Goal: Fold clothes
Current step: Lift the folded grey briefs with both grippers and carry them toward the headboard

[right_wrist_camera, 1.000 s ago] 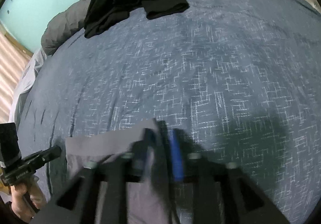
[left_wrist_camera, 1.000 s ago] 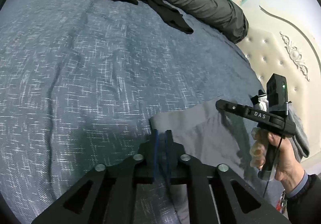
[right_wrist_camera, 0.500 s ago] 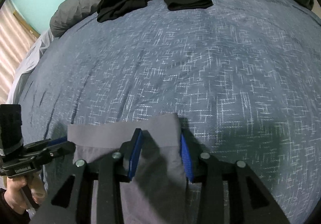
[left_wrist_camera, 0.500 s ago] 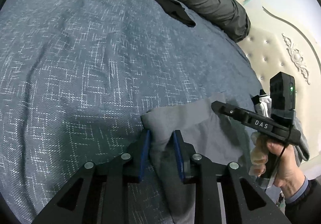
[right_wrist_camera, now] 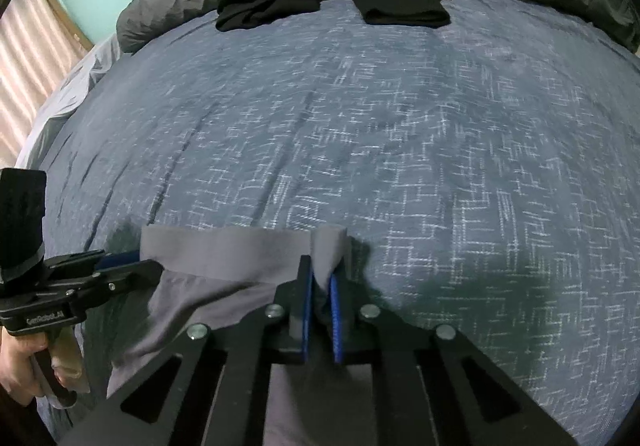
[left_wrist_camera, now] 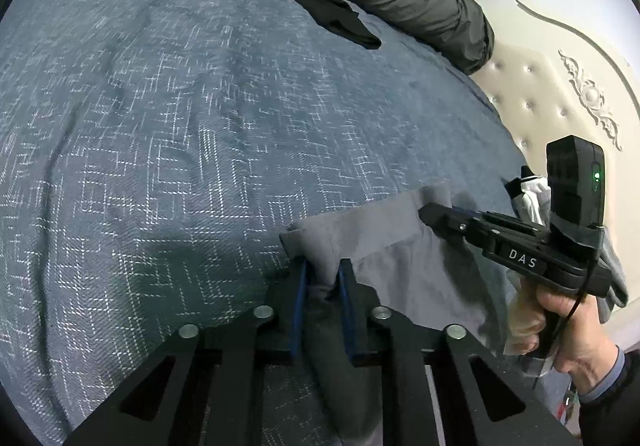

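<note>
My left hand-held gripper was spread wide a moment ago; now it pinches one corner of the gray clothes. My right hand-held gripper pinches the other corner. The clothes lie on the blue bed. I think I can fold now.

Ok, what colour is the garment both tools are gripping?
Plain grey garment, with no pattern; the right wrist view shows it best.

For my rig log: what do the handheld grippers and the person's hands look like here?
Both grippers are black, with blue finger pads. One body reads DAS, with a green light and a black cable; the other's marking is too blurred. Bare hand, dark sleeve over blue cuff.
</note>
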A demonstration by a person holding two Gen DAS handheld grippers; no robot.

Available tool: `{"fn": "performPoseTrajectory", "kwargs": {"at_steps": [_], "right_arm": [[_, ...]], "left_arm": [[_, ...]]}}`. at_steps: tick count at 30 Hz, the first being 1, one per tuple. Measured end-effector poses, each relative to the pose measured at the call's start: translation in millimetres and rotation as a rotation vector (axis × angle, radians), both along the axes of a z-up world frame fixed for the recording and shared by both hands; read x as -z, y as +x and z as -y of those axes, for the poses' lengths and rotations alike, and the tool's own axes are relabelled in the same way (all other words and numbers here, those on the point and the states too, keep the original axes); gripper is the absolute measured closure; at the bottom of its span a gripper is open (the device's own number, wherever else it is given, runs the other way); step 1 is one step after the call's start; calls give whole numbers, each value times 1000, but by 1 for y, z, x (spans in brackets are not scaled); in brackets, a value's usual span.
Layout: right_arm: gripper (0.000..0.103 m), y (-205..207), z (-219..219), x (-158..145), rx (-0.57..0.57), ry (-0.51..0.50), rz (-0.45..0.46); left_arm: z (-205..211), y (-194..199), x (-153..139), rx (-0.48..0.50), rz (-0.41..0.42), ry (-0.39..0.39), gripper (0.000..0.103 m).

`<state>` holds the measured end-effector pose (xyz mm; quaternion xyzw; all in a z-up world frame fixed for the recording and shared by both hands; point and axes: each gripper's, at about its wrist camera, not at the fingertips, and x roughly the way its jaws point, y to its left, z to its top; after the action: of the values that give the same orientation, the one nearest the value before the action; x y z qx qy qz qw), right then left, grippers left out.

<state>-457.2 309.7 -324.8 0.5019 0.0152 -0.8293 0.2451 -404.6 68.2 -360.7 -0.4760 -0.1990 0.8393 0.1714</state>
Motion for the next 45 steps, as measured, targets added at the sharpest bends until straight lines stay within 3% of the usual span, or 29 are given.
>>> {"fn": "performPoseTrajectory", "kwargs": {"at_steps": [9,20,45], "right_arm": [[98,23,1,-20,-45,-33,-83],[98,61,-12,-72,-59,-89,-225],[99,143,-51,-273,-42,-178,-535]], "left_arm": [[-2,15,-27,7,-42,-2,97],[-19,41,-94,43,-142,-33,98],[-54,112,-320,65,-413,-87,98]]}}
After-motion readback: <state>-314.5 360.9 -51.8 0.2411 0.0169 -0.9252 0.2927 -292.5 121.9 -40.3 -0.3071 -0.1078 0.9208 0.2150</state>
